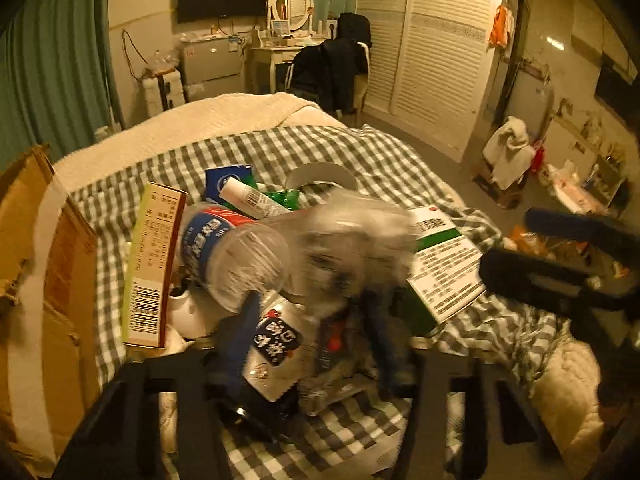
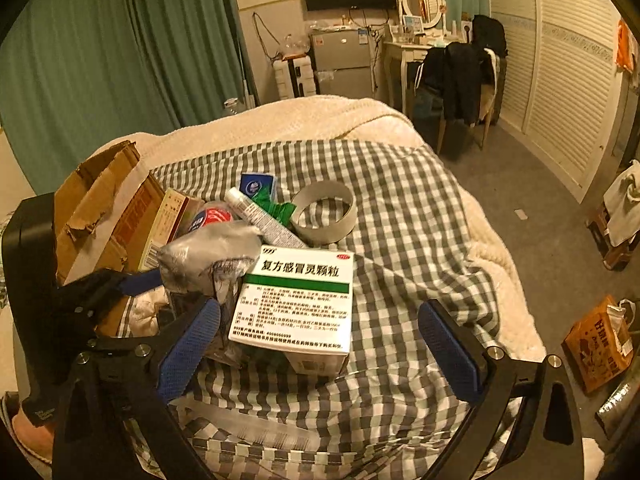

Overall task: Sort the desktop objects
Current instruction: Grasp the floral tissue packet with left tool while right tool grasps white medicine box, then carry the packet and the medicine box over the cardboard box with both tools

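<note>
Checked bedding [image 2: 400,216] holds a heap of clutter waiting to be sorted, beside a torn carton [image 2: 100,208] that probably serves as the bin. The left gripper [image 1: 316,328] is clamped on a crumpled clear wrapper [image 1: 352,236], lifted just above the heap; blur makes its contents hard to read. The right gripper [image 2: 320,344] hangs wide and empty, its jaws either side of a white medicine box [image 2: 296,300]. A bottle [image 1: 224,248], tube [image 2: 260,216] and tape roll [image 2: 324,212] lie behind, partly buried.
</note>
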Demonstrator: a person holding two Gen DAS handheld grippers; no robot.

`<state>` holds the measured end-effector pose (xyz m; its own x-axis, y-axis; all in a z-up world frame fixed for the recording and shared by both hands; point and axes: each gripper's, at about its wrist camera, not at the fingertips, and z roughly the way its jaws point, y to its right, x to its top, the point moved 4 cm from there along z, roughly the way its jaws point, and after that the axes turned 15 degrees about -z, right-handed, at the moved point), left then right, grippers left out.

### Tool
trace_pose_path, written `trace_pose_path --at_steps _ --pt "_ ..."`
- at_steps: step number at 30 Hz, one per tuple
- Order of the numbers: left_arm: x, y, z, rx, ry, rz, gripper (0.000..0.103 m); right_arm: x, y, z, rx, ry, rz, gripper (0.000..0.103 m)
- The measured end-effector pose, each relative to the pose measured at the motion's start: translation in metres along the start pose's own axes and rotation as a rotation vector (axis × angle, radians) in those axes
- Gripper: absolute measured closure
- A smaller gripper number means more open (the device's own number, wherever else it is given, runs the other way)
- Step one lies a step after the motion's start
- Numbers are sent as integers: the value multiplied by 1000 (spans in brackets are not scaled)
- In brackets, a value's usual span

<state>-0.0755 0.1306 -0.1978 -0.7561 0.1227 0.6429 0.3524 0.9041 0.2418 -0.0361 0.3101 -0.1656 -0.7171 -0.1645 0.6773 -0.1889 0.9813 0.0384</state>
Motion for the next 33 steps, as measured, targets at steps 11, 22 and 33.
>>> trace_pose_path --at_steps 11,22,33 --pt "22 -23 -32 64 145 -19 79 -4 -21 33 47 -54 -22 3" --pt "34 -22 -51 75 215 -8 79 -6 -30 53 6 -93 -47 24" --pt "43 -19 -85 81 286 -26 79 14 -24 4 -43 67 -10 24"
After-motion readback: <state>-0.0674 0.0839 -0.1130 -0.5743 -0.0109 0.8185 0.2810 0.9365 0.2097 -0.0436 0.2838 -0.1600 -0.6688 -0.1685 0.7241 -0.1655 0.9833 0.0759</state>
